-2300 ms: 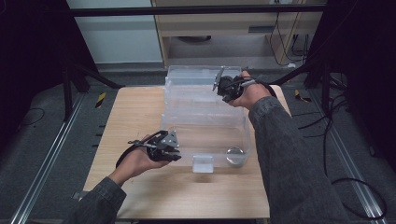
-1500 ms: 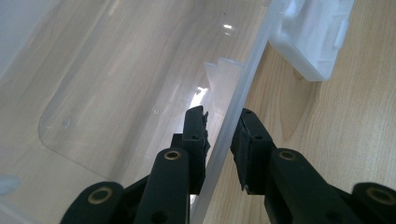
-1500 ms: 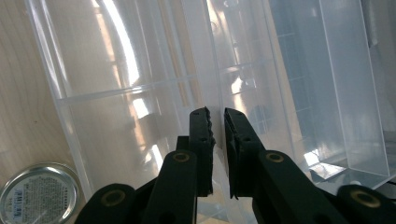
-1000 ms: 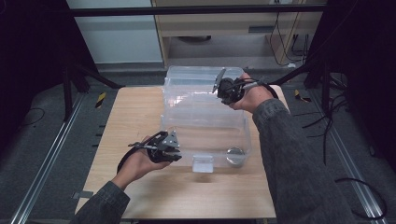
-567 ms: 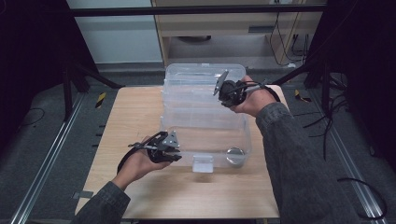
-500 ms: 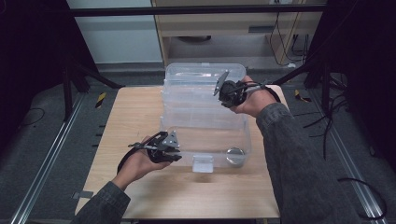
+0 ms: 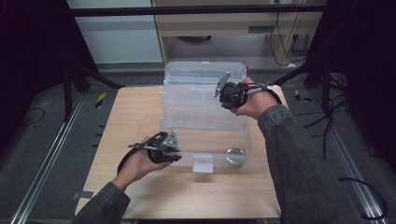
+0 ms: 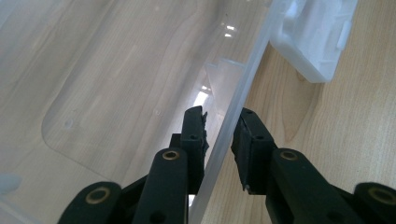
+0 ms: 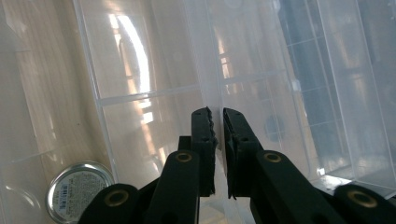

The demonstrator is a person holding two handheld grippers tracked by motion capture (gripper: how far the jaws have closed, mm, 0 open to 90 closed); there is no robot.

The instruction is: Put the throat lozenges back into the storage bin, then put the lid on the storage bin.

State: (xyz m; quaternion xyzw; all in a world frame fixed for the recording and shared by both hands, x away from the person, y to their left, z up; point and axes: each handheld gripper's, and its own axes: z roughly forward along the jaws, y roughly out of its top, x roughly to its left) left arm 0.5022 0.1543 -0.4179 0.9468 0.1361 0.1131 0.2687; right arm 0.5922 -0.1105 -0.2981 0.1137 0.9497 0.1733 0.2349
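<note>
**Lid of clear bin held up, both claws on plastic edges**

You had the large clear plastic storage bin (image 7: 205,135) sitting mid-way across the light wooden tabletop (image 7: 130,116), with its clear hinged lid (image 7: 201,79) raised at the far side. Your left claw (image 7: 173,150) straddled the bin's near-left rim: in the left gripper view one jaw sat inside the wall and one outside, with the rim between them and a gap at the outer jaw, so it was apart, not squeezing. Your right claw (image 7: 223,88) was pinched together on the lid's edge; the right gripper view showed the jaws nearly touching with the thin clear sheet between.

A small round silver tin (image 7: 235,156) lay in the bin's near-right corner. The white plastic latch (image 7: 203,163) hung at the middle of the front wall.

Judgement: the step looked like swinging the lid on its hinge while the base was steadied. To do it well you needed to close the left claw on the rim, follow the hinge arc with the right one and not twist, since thin lid plastic slips and flexes easily.
</note>
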